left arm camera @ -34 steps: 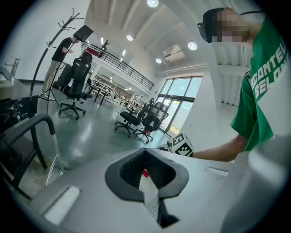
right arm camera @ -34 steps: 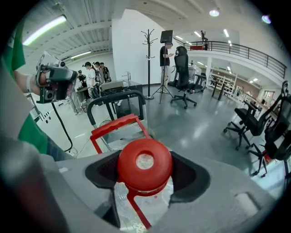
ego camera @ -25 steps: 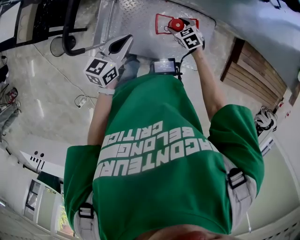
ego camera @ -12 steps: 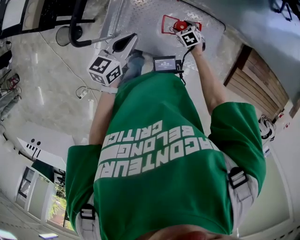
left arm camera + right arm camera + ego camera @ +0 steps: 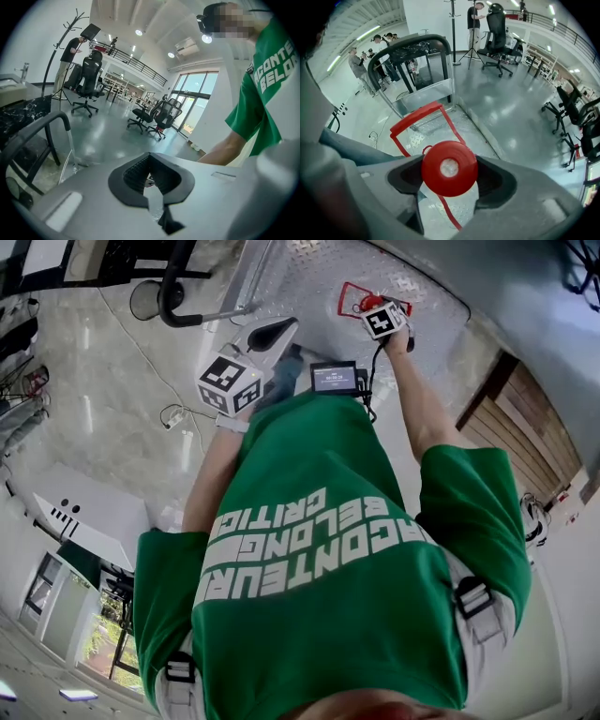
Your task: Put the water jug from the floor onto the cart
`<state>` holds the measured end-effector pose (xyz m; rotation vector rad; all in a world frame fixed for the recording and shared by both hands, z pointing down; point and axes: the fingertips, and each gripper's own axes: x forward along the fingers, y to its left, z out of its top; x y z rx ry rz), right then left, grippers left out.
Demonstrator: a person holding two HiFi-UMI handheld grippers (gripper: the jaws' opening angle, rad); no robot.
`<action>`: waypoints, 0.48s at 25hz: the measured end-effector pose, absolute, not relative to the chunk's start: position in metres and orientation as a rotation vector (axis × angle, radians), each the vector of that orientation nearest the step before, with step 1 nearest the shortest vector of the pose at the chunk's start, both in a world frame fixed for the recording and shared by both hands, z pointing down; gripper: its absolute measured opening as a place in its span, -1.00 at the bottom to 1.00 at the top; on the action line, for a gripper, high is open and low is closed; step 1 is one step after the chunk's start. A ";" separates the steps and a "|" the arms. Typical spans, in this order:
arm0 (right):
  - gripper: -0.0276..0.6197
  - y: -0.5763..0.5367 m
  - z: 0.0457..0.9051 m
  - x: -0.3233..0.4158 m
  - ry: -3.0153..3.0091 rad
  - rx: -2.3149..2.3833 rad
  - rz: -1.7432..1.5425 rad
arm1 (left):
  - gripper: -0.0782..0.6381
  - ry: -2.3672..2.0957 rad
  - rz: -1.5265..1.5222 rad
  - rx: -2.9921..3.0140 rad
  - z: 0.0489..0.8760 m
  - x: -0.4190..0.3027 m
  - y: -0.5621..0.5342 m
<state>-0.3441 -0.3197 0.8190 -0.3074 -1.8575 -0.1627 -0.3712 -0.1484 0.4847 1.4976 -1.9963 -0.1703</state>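
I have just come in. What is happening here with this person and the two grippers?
A person in a green shirt holds a gripper in each hand. The jaws of the right gripper are closed on the red cap of the water jug, which is over the metal deck of the cart. Whether the jug rests on the deck cannot be told. The left gripper is empty, its jaws together, held apart from the jug.

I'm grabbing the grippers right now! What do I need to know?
Left gripper: shut, empty, away from the jug.
Right gripper: clamped on the water jug, just under its red cap.
Jug: over the cart deck; can't tell if it's resting on it.
Done: jug is off the floor.
Left: settle it on the deck, then let go.
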 end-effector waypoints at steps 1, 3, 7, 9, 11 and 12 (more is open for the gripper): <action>0.02 -0.317 0.823 -0.346 -1.859 -0.311 -0.163 | -0.75 -1.994 -0.169 1.498 0.485 -0.371 -0.147; 0.01 -0.317 0.826 -0.348 -1.865 -0.306 -0.168 | -0.75 -1.990 -0.169 1.499 0.485 -0.370 -0.147; 0.02 -0.309 0.826 -0.355 -1.865 -0.305 -0.188 | -0.75 -1.973 -0.157 1.504 0.488 -0.367 -0.140; 0.01 -0.305 0.828 -0.352 -1.855 -0.306 -0.197 | -0.75 -1.965 -0.150 1.512 0.489 -0.366 -0.138; 0.02 -0.307 0.831 -0.345 -1.845 -0.301 -0.199 | -0.75 -1.961 -0.148 1.523 0.489 -0.364 -0.140; 0.02 -0.308 0.832 -0.340 -1.838 -0.301 -0.199 | -0.75 -1.960 -0.148 1.530 0.489 -0.364 -0.141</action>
